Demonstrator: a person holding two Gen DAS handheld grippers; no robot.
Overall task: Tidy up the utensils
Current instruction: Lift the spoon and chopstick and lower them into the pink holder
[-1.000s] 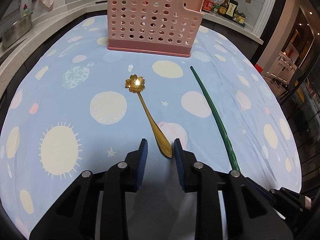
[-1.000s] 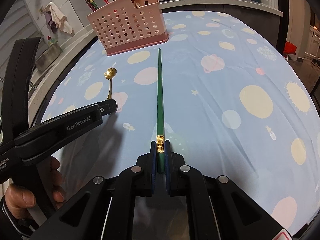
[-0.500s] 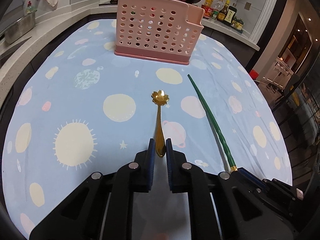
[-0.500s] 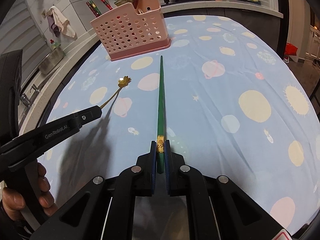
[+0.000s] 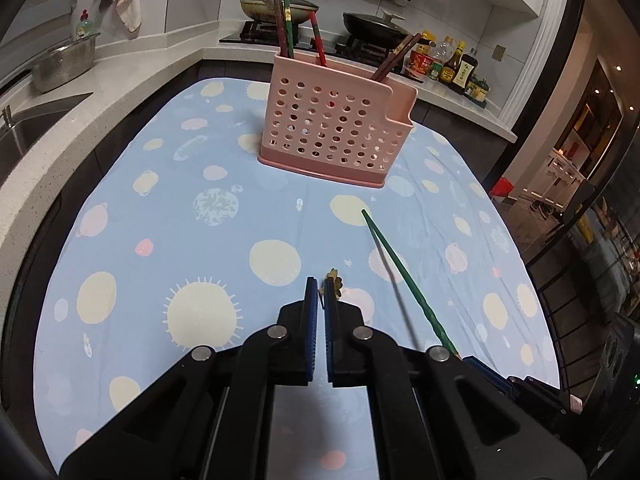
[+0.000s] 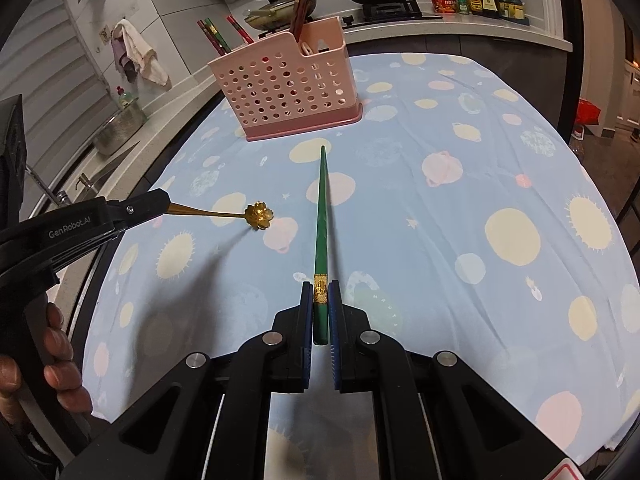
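Note:
My left gripper is shut on a gold flower-headed spoon and holds it above the cloth; in the right wrist view the spoon sticks out level from the left gripper. My right gripper is shut on a green chopstick by its gold-banded end, tip toward the pink perforated utensil holder. The chopstick and the holder, with several chopsticks standing in it, also show in the left wrist view.
A blue planet-print cloth covers the table. A white counter with a sink and a metal colander runs along the left. A stove with pans and sauce bottles stand behind the holder.
My left gripper closed on the spoon's handle and lifted it off the cloth. My right gripper raised the green chopstick. Both moved up, away from the table.

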